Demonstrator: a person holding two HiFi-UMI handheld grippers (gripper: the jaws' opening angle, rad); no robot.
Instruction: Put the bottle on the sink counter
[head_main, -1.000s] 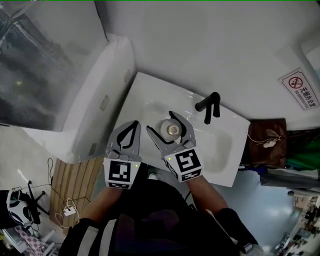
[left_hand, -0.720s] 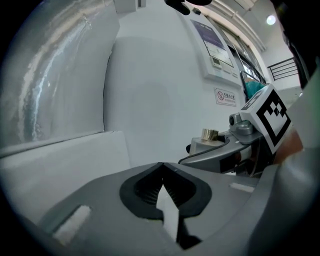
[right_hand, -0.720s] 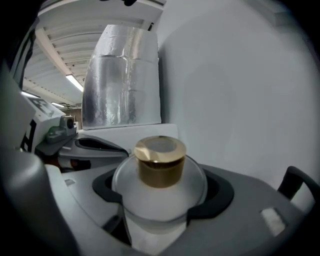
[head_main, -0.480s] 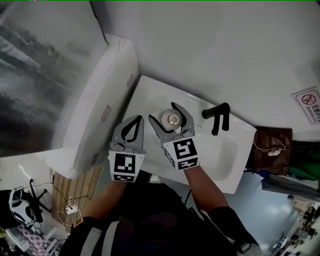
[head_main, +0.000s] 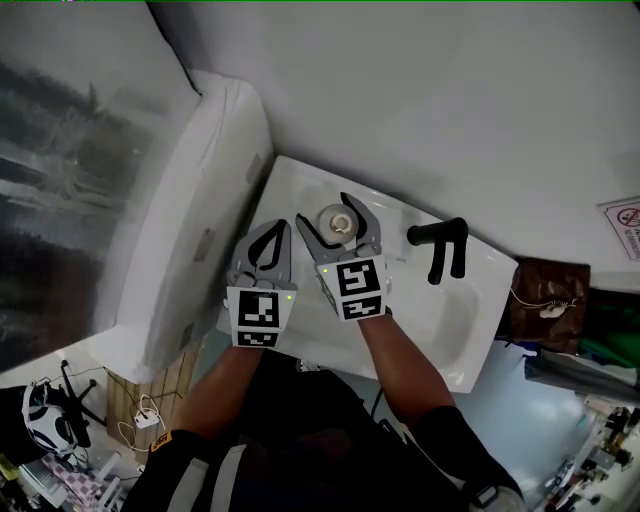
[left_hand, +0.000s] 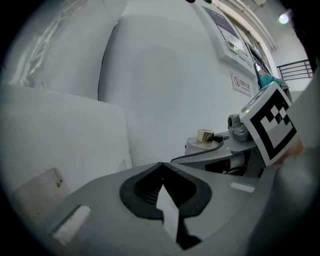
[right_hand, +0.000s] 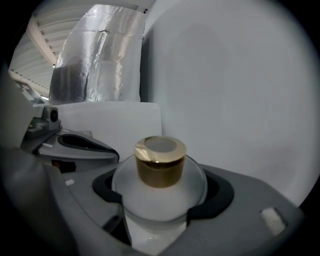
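Over the sink counter, right tool grips bottle (gold-capped).

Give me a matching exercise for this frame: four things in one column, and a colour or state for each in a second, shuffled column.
Things:
1. bottle cap
2. faucet
3. left gripper
4. right gripper

Colours or states:
A. shut, with nothing between the jaws
B. gold
C. black
D. clamped on the bottle

Pairs: 1-B, 2-C, 3-A, 4-D.
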